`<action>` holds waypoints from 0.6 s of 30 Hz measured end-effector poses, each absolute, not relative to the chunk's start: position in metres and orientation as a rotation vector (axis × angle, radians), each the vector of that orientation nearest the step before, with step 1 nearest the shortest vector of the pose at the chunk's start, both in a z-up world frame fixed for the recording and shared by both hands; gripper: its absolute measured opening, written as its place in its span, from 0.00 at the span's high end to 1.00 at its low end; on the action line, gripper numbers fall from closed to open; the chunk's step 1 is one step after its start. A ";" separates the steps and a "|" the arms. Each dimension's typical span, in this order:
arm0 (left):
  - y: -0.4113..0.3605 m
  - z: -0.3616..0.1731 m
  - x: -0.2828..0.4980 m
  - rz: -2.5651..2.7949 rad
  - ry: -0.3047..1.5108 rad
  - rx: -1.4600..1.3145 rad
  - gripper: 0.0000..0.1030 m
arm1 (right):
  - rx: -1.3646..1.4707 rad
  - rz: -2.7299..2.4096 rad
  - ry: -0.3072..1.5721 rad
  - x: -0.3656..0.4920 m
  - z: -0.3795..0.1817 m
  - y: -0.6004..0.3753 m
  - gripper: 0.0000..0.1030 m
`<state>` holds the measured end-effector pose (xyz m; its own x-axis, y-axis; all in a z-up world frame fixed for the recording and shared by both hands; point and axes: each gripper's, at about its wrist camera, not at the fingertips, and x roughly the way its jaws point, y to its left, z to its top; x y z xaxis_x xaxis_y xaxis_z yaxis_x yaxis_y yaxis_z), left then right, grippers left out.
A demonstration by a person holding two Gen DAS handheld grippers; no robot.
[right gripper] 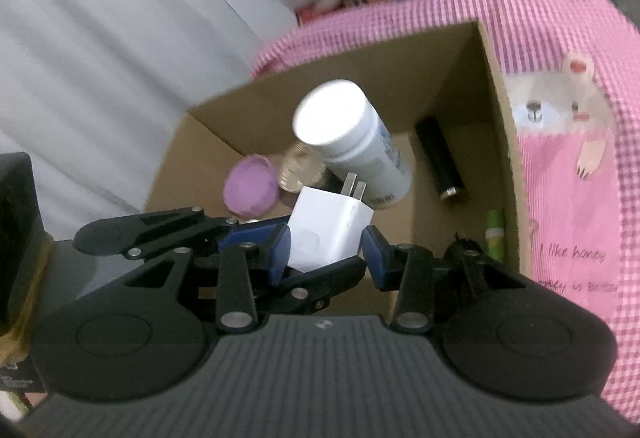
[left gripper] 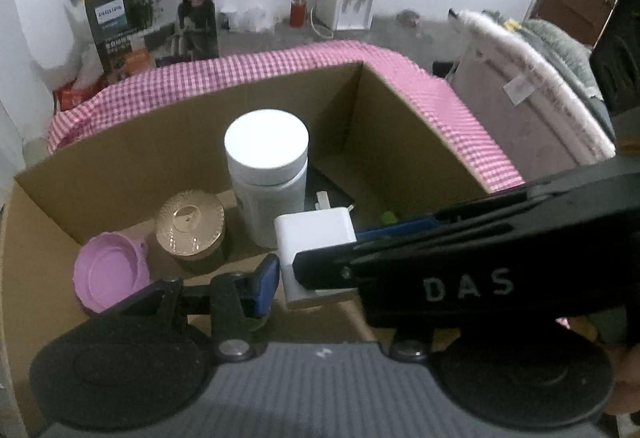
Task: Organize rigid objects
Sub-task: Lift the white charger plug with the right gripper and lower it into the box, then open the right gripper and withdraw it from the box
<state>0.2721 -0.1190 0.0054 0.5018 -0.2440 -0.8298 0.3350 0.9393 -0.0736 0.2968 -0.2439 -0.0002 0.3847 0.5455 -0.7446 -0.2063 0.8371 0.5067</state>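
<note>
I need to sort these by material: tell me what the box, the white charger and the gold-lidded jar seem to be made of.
Box: corrugated cardboard, matte brown, with raw cut edges.
White charger, held in the right tool: smooth, slightly glossy plastic, probably; its two prongs look like bare metal.
Gold-lidded jar: the lid has a shiny, textured metallic finish, metal or metallised plastic; the dark body is unclear.

We're seeing a surface w/ a pink-white checked cloth [left gripper: 460, 105] draping over it; a bear print and "I like honey" are showing on the cloth's right part in the right wrist view. A cardboard box [left gripper: 168, 133] is sitting directly on the cloth, open-topped, w/ cloth showing behind it and along its right wall.
</note>
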 end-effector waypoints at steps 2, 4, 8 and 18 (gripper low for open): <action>-0.119 0.002 0.274 -0.354 1.005 0.098 0.53 | 0.345 0.487 1.112 0.299 -0.005 -0.241 0.61; -0.119 0.002 0.274 -0.355 1.012 0.099 0.52 | 0.328 0.478 1.140 0.304 -0.009 -0.237 0.60; -0.118 0.003 0.276 -0.349 1.019 0.096 0.51 | 0.314 0.480 1.173 0.310 -0.013 -0.232 0.58; -0.119 0.012 0.272 -0.374 1.001 0.069 0.45 | 0.335 0.494 1.159 0.312 -0.015 -0.233 0.56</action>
